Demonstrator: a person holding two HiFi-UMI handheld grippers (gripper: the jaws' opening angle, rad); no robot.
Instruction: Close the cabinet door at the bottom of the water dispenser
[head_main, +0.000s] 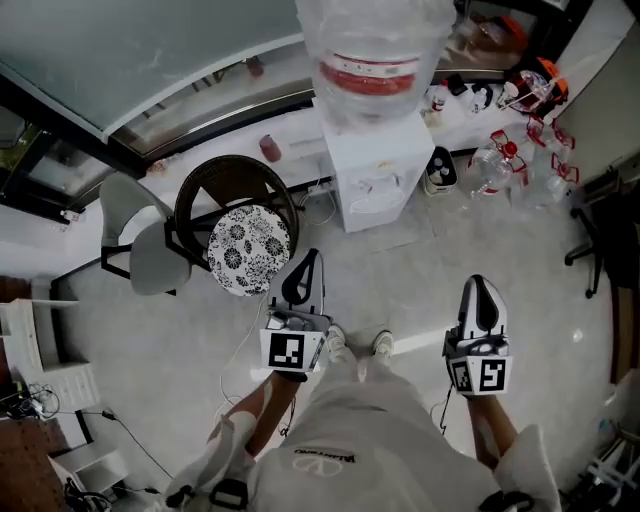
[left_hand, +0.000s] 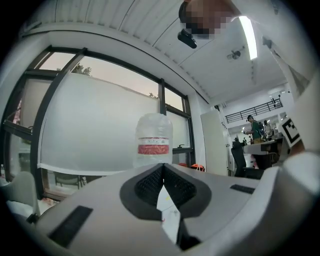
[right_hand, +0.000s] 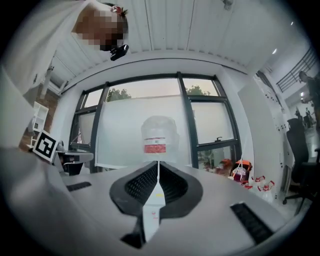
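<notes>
The cabinet door sits low on the front of the white water dispenser (head_main: 375, 170), which stands on the floor (head_main: 420, 270) against the window wall, straight ahead of the person. From the steep head view that front face is strongly foreshortened. No door leaf shows swinging out from it, so the door looks shut or nearly so, though I cannot tell for sure.

An upturned clear bottle (head_main: 372, 50) with a red label is seated on top of the dispenser so it can feed down into it. Its water level cannot be made out.

The left gripper (head_main: 311, 256) and right gripper (head_main: 480, 281) are held level at waist height, well apart from the dispenser and aimed at it. On each, the fingers are pressed together with nothing between them. This reads as a resting or standing-back stance rather than a push.

Beside the left gripper stands a round wicker chair (head_main: 195, 205) with a patterned cushion (head_main: 249, 250). To the dispenser's right, small clear bottles with red caps (head_main: 520, 165) are clustered on the floor, apparently empty.
</notes>
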